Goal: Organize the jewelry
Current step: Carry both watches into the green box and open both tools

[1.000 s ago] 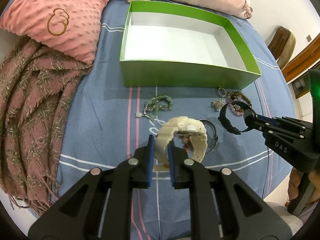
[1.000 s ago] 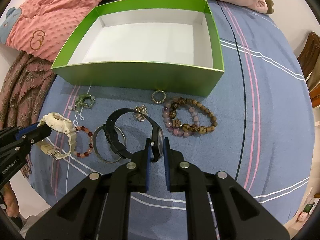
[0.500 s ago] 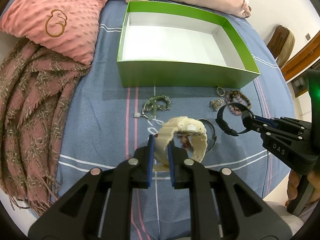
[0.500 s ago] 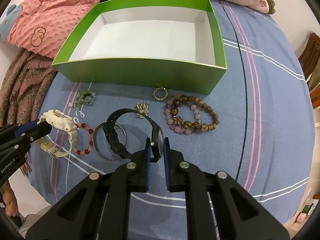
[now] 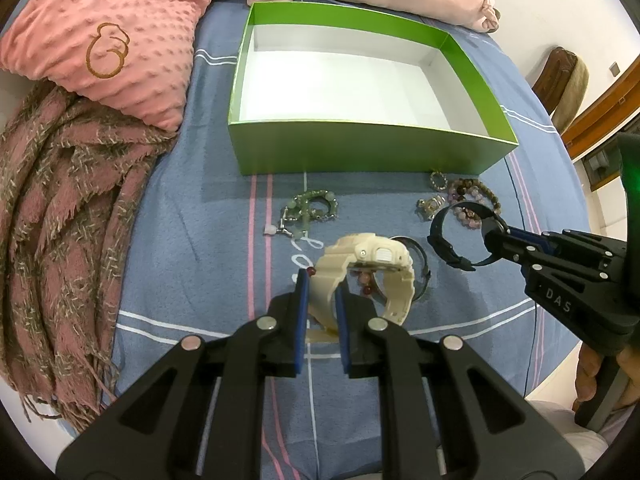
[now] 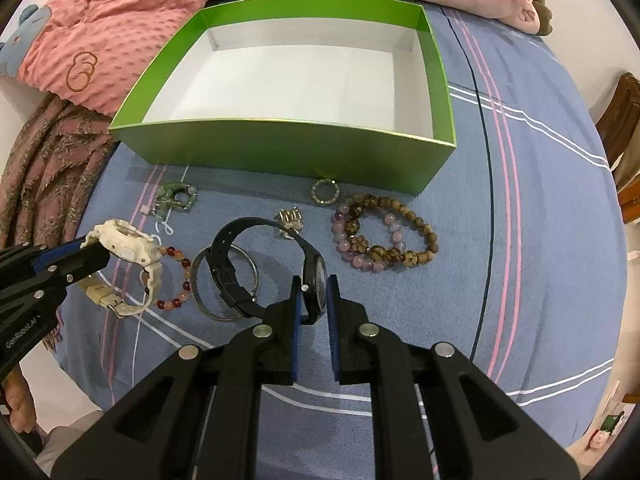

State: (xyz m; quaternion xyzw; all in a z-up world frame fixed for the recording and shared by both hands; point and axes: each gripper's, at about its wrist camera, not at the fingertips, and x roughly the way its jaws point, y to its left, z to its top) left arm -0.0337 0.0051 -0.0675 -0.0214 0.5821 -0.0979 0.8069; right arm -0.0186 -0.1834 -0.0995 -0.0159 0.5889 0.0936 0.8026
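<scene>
- The left claw [image 5: 322, 294] is pinched on the strap of a cream watch [image 5: 370, 270]; the watch's case stands just past the fingertips, lifted off the blue bed cover [image 5: 192, 240].
- The right claw [image 6: 314, 300] is clamped on the case of a black watch [image 6: 256, 264], whose strap loops out to the left and beyond the fingertips, held above the cover.
- Under and between the two watches lie a red bead bracelet [image 6: 178, 276] and a thin metal bangle [image 6: 210, 280], flat on the cover.
- Just beyond the right claw sit a small silver ring cluster [image 6: 290, 220] and two bead bracelets [image 6: 384, 238], purple and brown, touching each other.
- Farther left lies a green bead piece [image 5: 310, 210]; a small round ring [image 6: 325, 192] rests just beside the box wall.
- Beyond all of it stands the green box [image 5: 360, 148], white inside, nothing in it.
- A pink pillow [image 5: 108, 40] and a fringed scarf [image 5: 60, 220] lie to the left.
</scene>
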